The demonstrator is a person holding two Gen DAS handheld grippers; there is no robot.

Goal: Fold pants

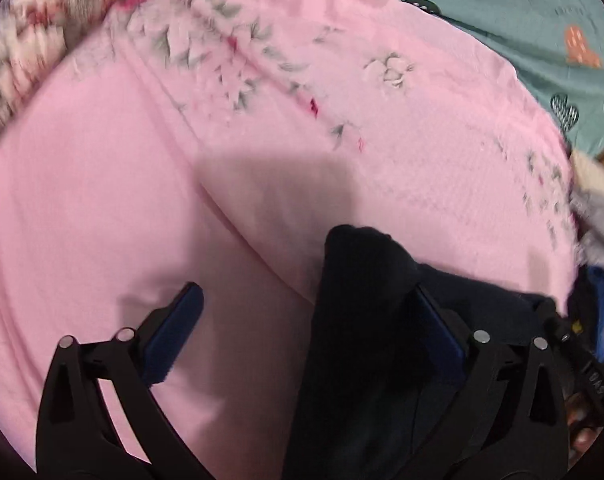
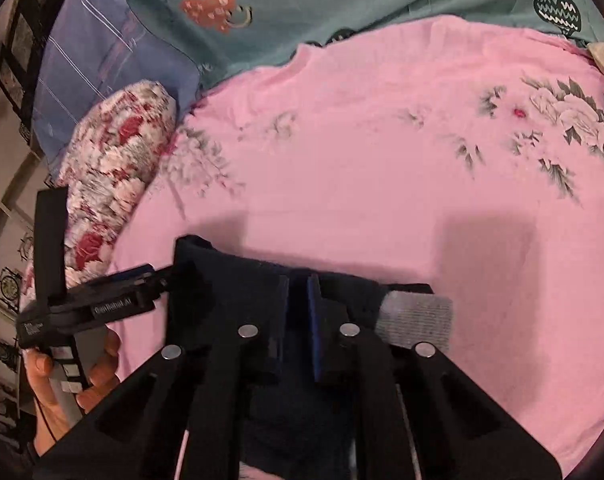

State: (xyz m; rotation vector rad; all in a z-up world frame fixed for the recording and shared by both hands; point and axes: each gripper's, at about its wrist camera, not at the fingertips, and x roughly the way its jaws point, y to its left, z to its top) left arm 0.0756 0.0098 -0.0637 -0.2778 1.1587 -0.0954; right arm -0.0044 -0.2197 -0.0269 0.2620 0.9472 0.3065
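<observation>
Right gripper (image 2: 298, 300) fingers are pinching shut on the dark pants (image 2: 230, 280) near the grey waistband patch (image 2: 417, 320). Left gripper (image 1: 305, 300) fingers are standing wide open, one pad against the pants' edge, not clamping. Pants are bunching low over the pink bed sheet (image 2: 381, 160). Looks like laying-out for the first fold; next needs the left closing on the fabric, then spreading flat. Floral pillow (image 2: 118, 160) beyond.

Dark pants (image 1: 361, 320) beside wide-apart left gripper (image 1: 305, 300) fingers (image 1: 190, 300), pink sheet (image 1: 142, 200).
</observation>
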